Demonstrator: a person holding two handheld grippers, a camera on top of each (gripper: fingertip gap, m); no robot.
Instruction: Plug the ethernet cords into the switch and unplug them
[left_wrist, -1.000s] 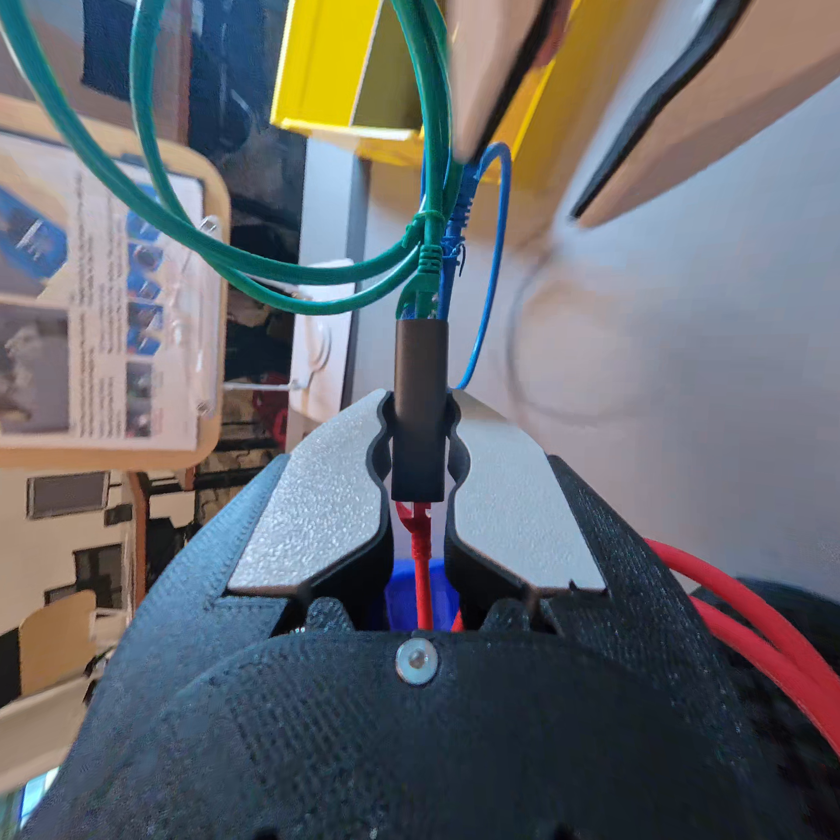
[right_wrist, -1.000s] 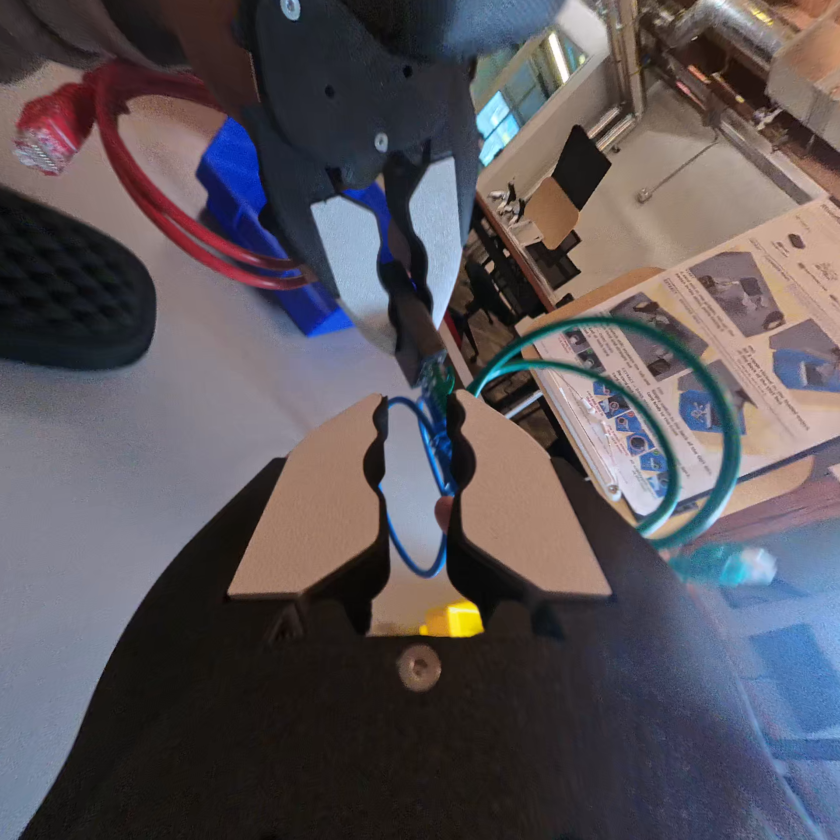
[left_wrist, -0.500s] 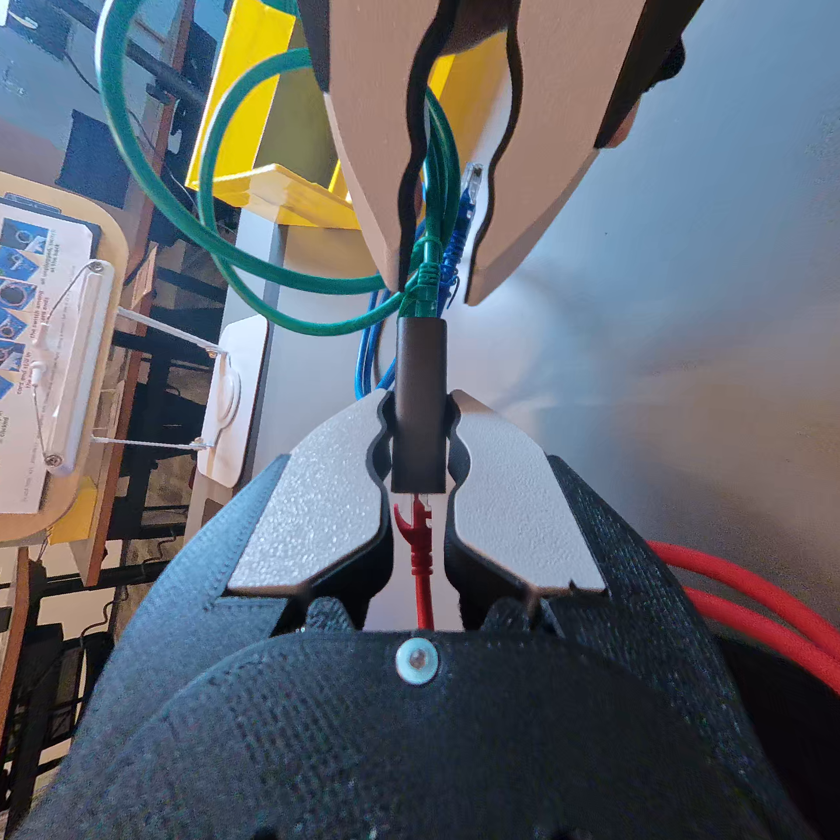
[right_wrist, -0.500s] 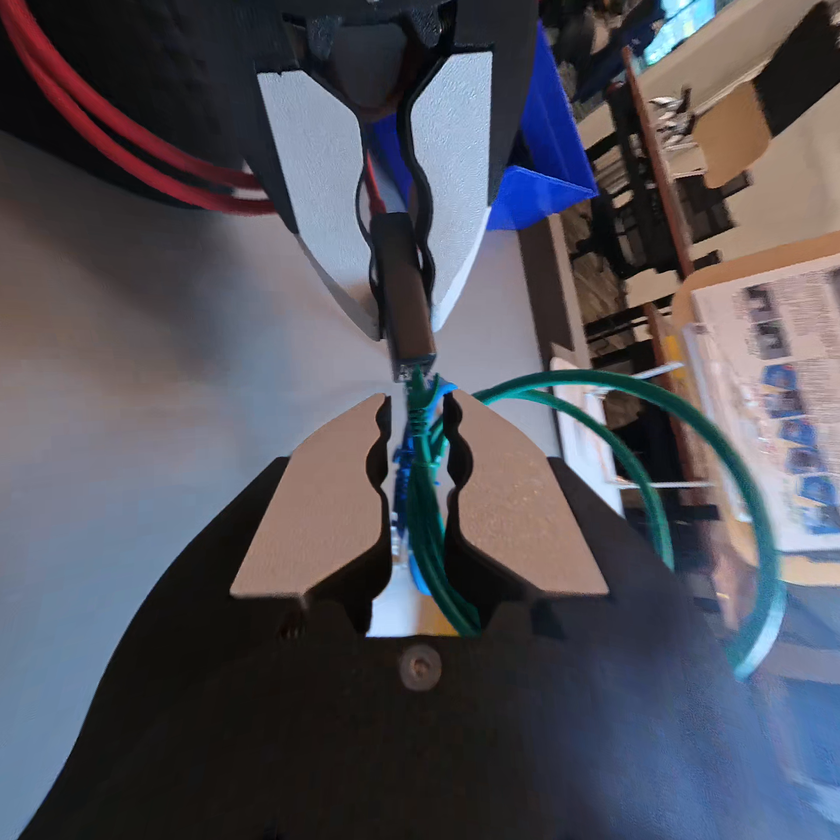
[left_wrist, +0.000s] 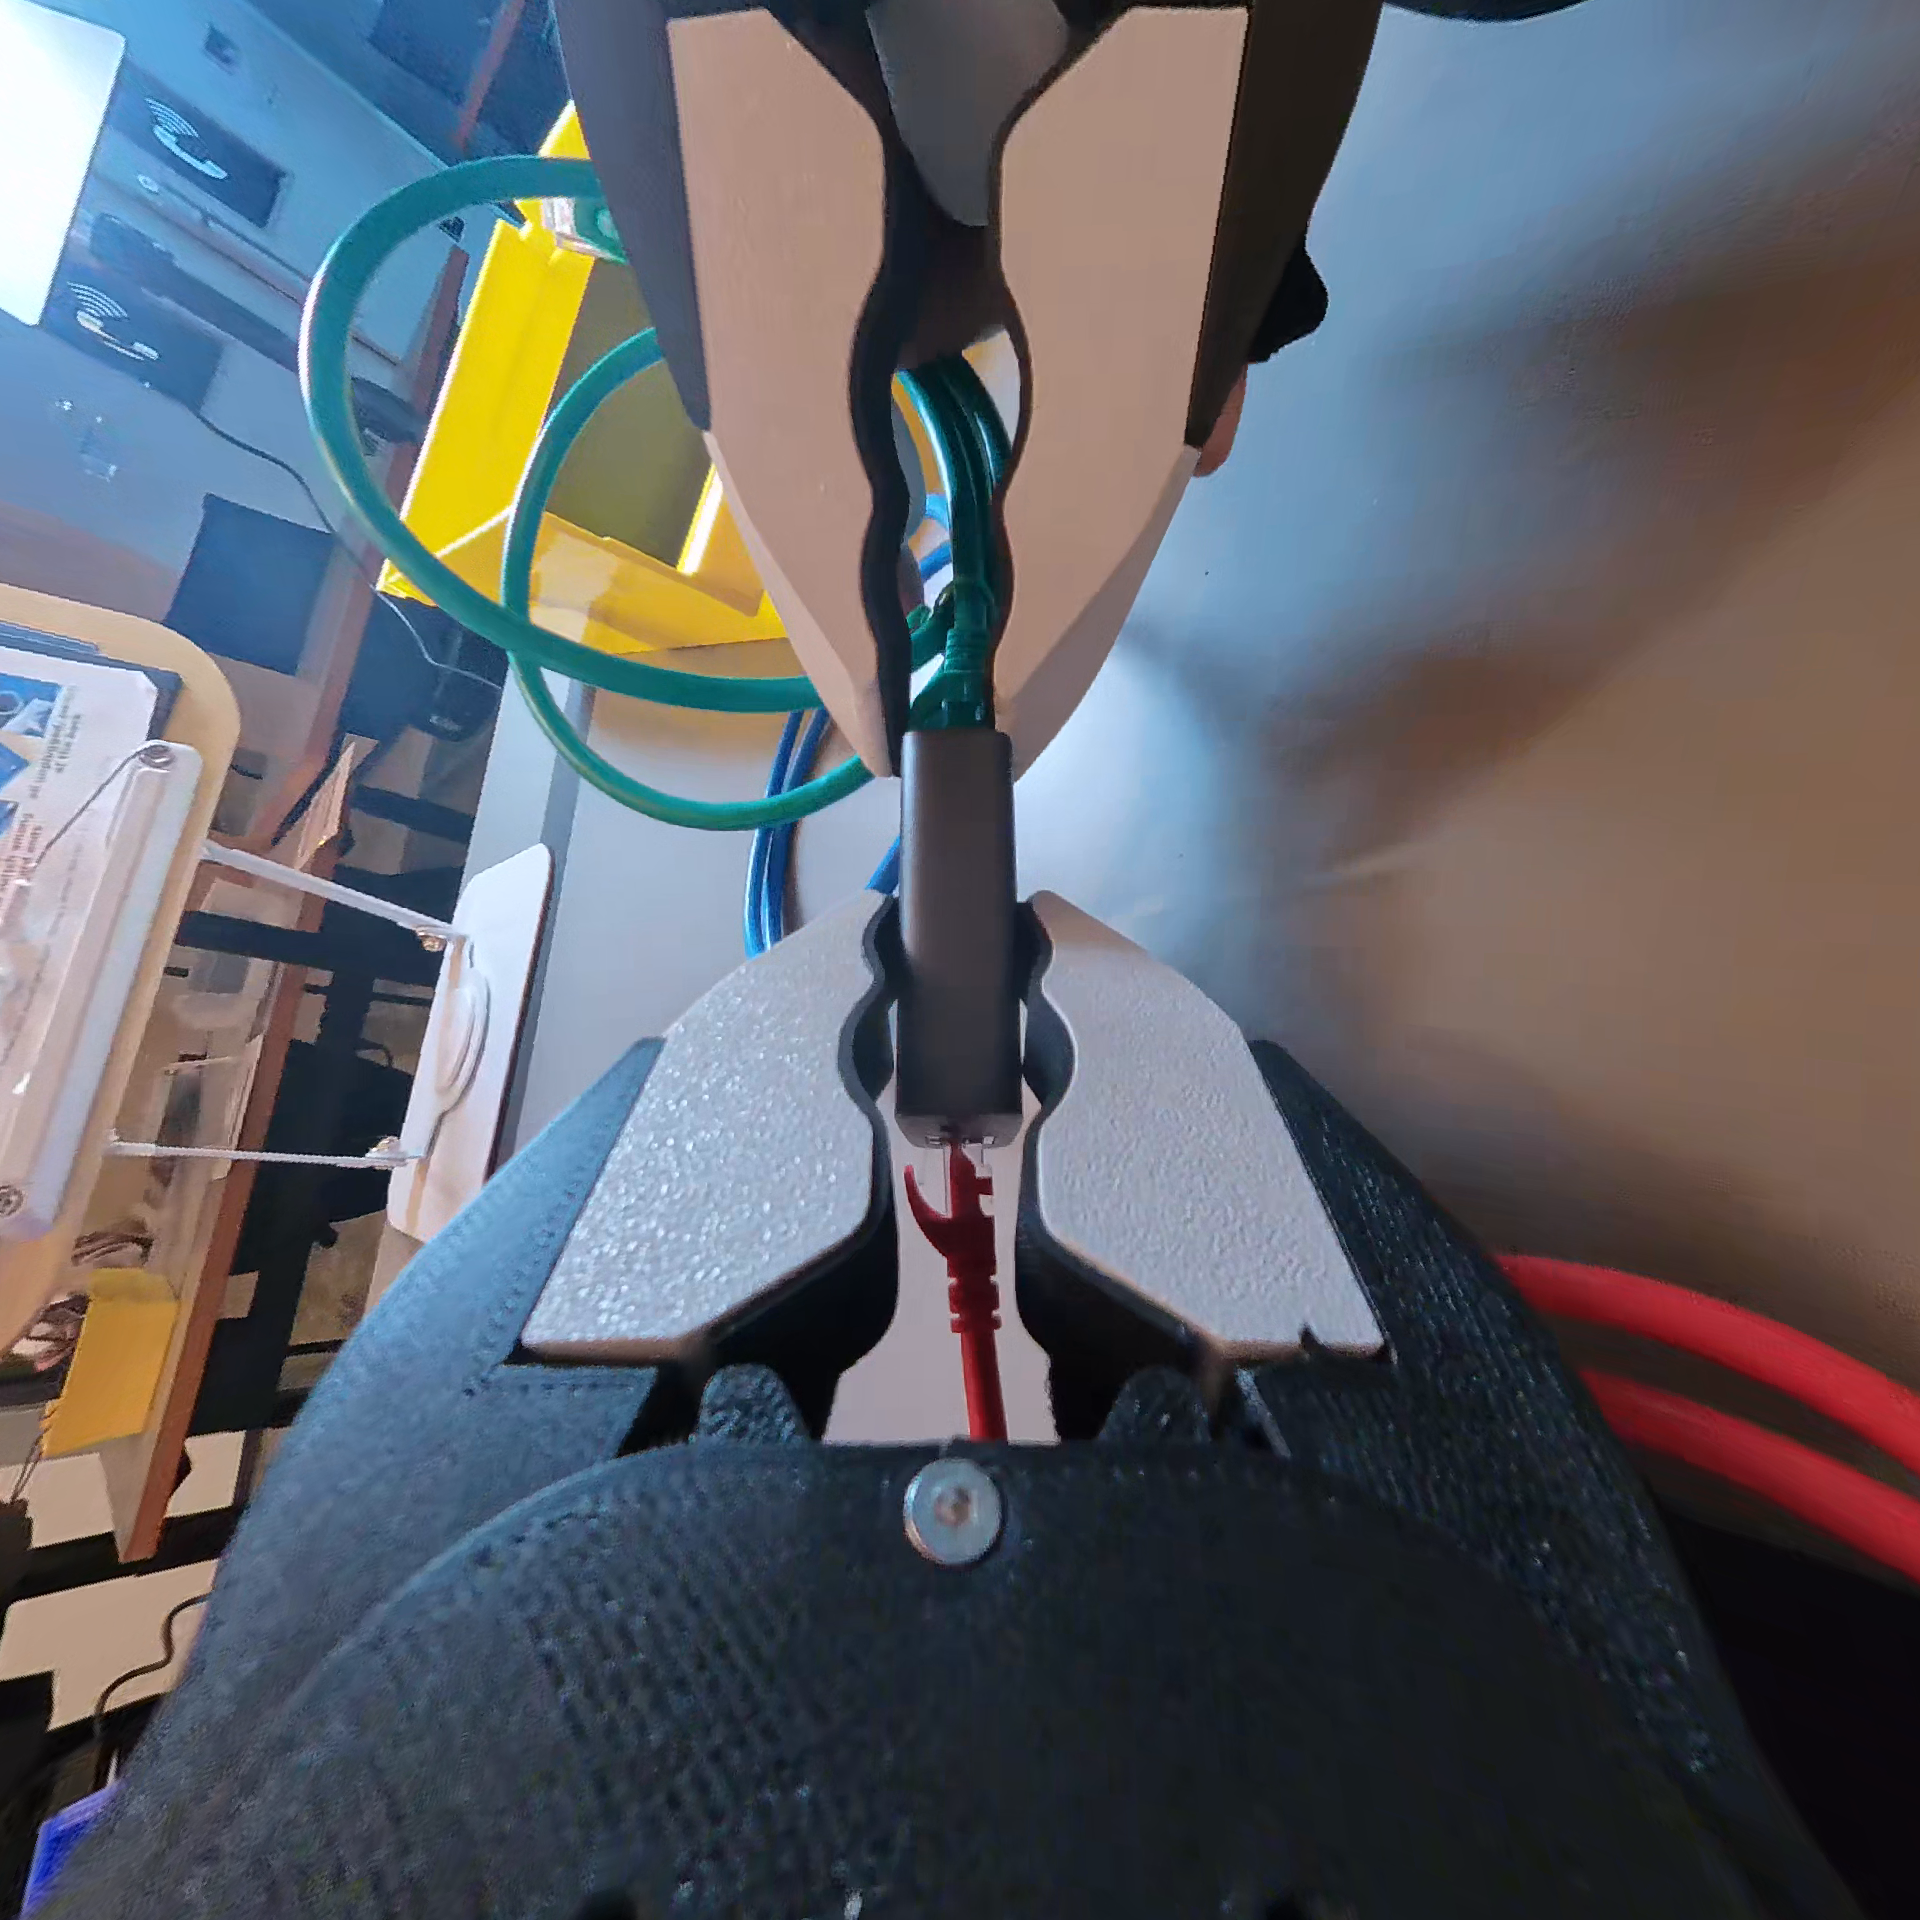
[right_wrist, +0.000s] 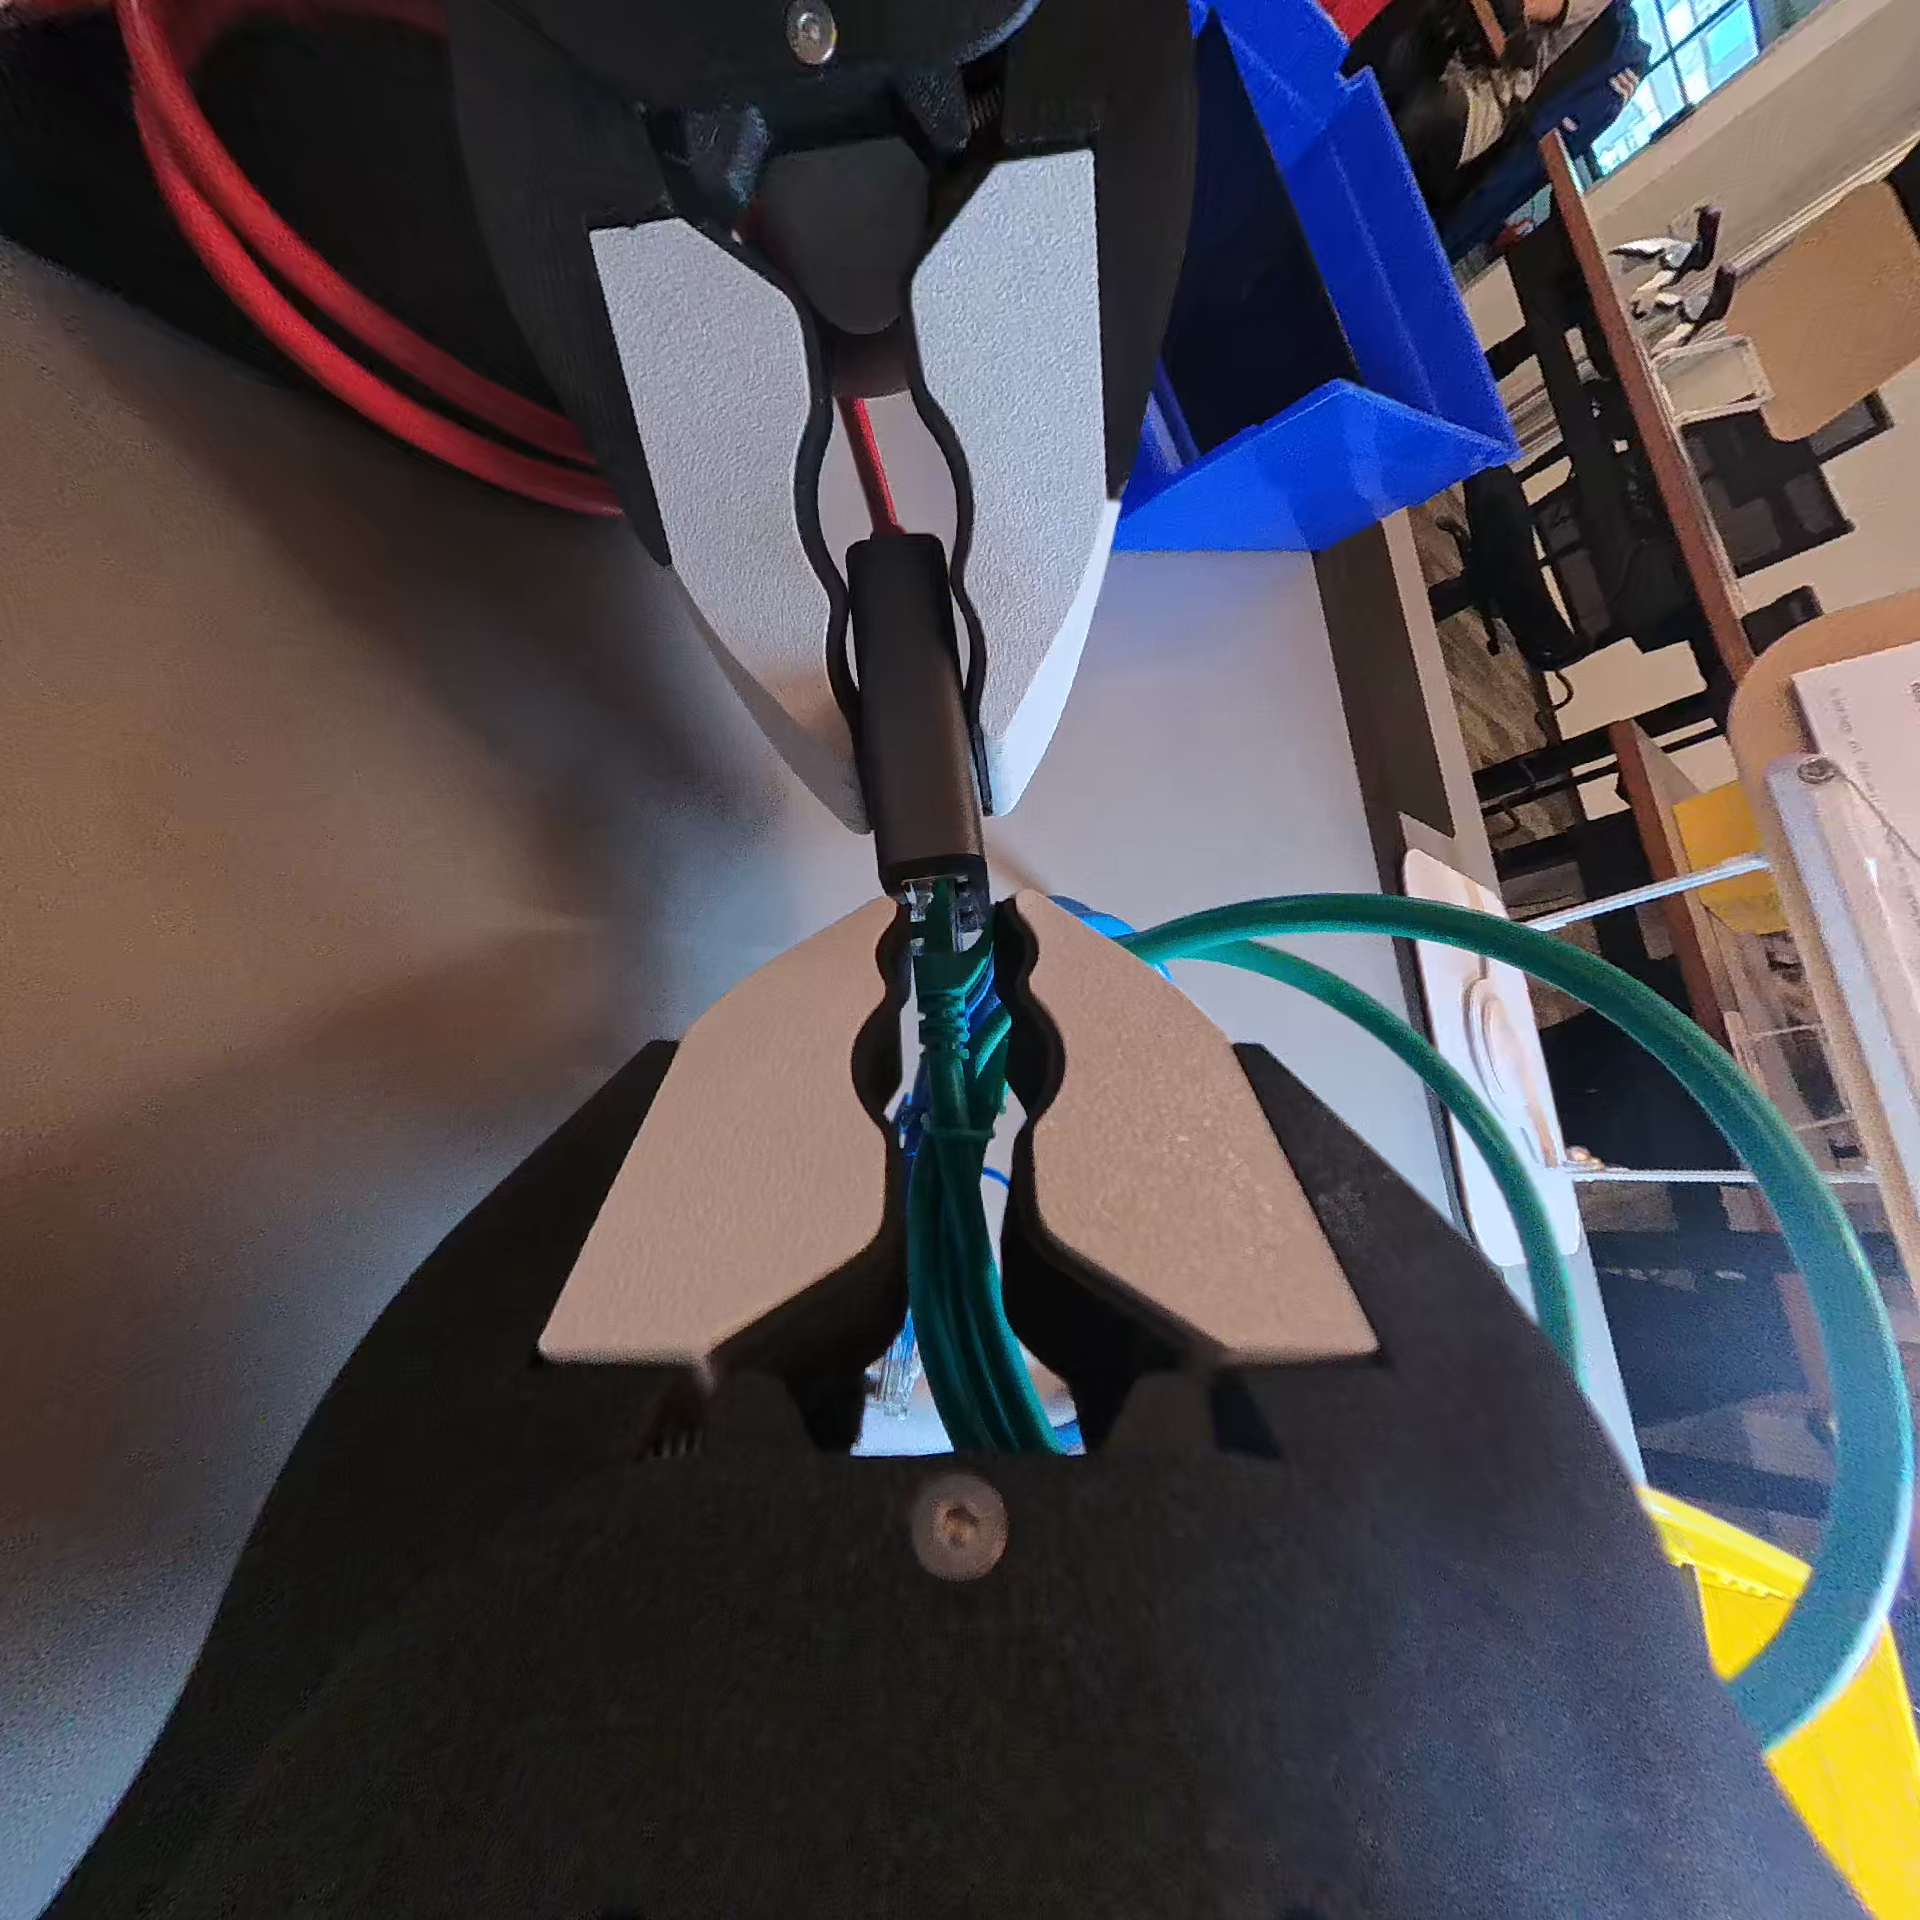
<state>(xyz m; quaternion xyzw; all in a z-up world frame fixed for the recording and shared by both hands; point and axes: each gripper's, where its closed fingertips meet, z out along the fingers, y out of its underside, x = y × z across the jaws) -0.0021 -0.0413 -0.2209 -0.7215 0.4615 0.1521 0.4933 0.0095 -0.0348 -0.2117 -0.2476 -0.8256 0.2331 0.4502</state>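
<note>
My left gripper (left_wrist: 958, 906) is shut on a slim black switch (left_wrist: 954, 831) and holds it above the white table (left_wrist: 1507, 727). A red cord (left_wrist: 971, 1288) is plugged into its near end. A green cord's plug (right_wrist: 940, 956) sits in its far end. My right gripper (right_wrist: 951, 909) faces the left one and is shut on that green plug, right at the switch's mouth (right_wrist: 930, 873). The green cord (right_wrist: 1455, 997) loops off to the right. A blue cord (left_wrist: 774, 852) hangs behind it. The left gripper (right_wrist: 925, 816) and the red cord (right_wrist: 312, 312) also show in the right wrist view.
A yellow bin (left_wrist: 499, 436) stands by the table's edge behind the right gripper. A blue bin (right_wrist: 1330, 457) stands behind the left one. A clipboard with a printed sheet (left_wrist: 62, 935) lies beyond the table edge. A loose clear plug (right_wrist: 894, 1382) hangs under the right gripper. The grippers are tip to tip, or close to it.
The right gripper swung into line with the switch and moved in, and its fingers narrowed onto the green plug. The left gripper kept its hold on the switch.
</note>
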